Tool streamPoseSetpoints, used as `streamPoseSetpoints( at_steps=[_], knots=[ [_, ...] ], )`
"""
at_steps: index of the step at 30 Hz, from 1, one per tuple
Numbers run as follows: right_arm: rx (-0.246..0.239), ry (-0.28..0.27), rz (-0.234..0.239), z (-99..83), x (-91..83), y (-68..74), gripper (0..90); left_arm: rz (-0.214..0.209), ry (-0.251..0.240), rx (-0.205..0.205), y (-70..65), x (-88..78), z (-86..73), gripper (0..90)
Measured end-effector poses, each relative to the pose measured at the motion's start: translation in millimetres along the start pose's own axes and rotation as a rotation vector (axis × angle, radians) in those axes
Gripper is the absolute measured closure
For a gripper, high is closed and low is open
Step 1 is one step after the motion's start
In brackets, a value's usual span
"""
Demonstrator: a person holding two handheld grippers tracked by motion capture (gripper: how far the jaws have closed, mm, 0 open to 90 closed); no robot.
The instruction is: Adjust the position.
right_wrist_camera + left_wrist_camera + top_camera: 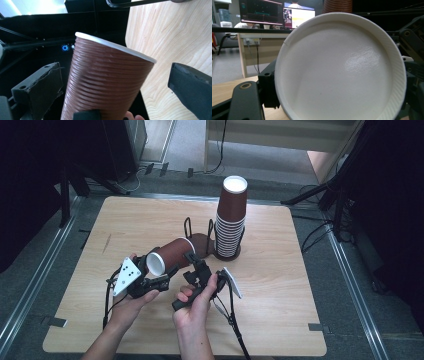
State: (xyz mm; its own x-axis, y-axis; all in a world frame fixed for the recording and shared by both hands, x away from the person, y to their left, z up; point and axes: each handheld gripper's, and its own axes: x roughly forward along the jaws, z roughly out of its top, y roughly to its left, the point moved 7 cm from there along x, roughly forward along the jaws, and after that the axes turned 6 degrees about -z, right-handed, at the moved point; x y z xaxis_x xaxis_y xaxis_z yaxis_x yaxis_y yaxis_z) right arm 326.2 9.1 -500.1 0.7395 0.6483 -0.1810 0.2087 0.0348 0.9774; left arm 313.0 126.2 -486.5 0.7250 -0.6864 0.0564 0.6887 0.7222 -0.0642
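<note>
Near the cup stack (231,220), counter (280,285) side toward the person: work zone.
Cup (170,255): brown ribbed paper, lying sideways in the air, white base facing the person, just left of the stack's wire holder.
Left gripper (162,276): jaws nearly closed, pinching the cup at its base rim.
Right gripper (195,262): jaws wide apart, straddling the cup wall (105,85), no contact visible.
Advice: close right jaws gently on the ribbed wall; avoid crushing; keep left pinch steady.

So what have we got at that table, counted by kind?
Cup stack: 1
Held cup: 1
Wire rack: 1
Grippers: 2, the left gripper and the right gripper
Total: 5
</note>
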Motion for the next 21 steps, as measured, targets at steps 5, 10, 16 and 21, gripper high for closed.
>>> streamPoseSetpoints(
  at_steps=[5, 10, 16, 21],
  knots=[
    [0.041, 0.045, 0.021, 0.9, 4.0, 0.7, 0.0, -0.011, 0.002, 0.007, -2.2, 0.9, -0.9, 20.7],
    [0.072, 0.074, 0.016, 0.4, 7.6, -1.0, 0.0, -0.028, 0.005, 0.018, -6.4, 2.1, -2.4, 20.9],
    [0.072, 0.070, 0.007, 1.2, 10.2, -3.3, 0.0, -0.042, 0.013, 0.018, -9.4, 2.9, -3.5, 21.0],
    [0.086, 0.081, 0.017, 3.8, 12.6, -3.3, 0.0, -0.055, 0.016, 0.023, -12.2, 3.6, -4.0, 21.1]
  ],
)
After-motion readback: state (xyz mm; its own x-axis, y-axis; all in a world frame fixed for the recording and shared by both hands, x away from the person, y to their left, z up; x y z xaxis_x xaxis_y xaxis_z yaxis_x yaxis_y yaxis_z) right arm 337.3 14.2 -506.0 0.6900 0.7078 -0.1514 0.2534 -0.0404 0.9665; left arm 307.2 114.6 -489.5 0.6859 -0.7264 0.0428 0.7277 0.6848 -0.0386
